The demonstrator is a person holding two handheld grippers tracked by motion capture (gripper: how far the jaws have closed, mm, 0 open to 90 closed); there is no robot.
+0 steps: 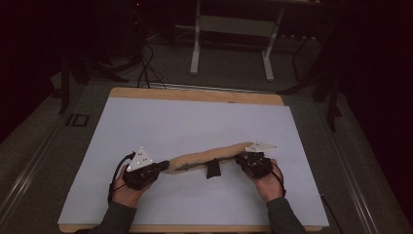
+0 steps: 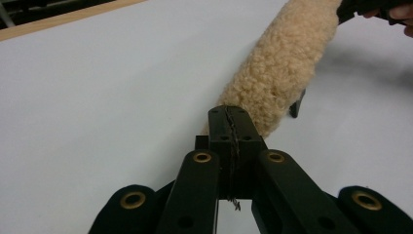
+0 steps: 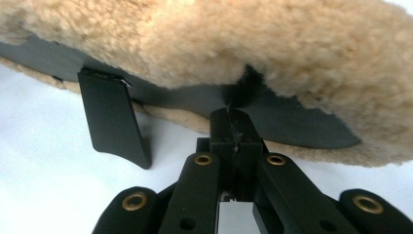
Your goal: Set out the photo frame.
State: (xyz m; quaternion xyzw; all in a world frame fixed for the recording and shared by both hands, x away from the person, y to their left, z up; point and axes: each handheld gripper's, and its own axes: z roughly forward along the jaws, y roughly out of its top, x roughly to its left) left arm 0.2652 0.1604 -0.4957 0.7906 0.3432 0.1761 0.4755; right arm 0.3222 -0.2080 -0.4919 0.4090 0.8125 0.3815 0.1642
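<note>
Biggest thing first: one desk (image 1: 146, 122), wooden edge showing along the back, with a single white sheet covering almost the whole top. On it lies one long fleece cover (image 1: 207, 157), tan and woolly, stretched in a slight diagonal across the near middle of the desk, its left end lower toward the person and its right end a bit farther back. The right gripper view shows the underside: a dark lining and one black strap tab (image 3: 113, 118) hanging down from it, tip just off the white surface. That same tab (image 1: 213, 169) pokes out below the cover in the high view.

Then two hand-held grippers, one at each end of the cover. The left hand-held gripper (image 1: 163, 167) sits at the near-left end, jaws pressed together on the fleece edge; its own view has the jaws (image 2: 230, 127) tight with the woolly end right at the tips. The right hand-held gripper (image 1: 240, 159) is at the far-right end, also pinched shut, its jaws (image 3: 234, 127) biting the dark lining edge under the fleece.

Two hands, both coming in from the bottom edge, forearms angled inward, each wrapped around its gripper low over the desk.
</note>
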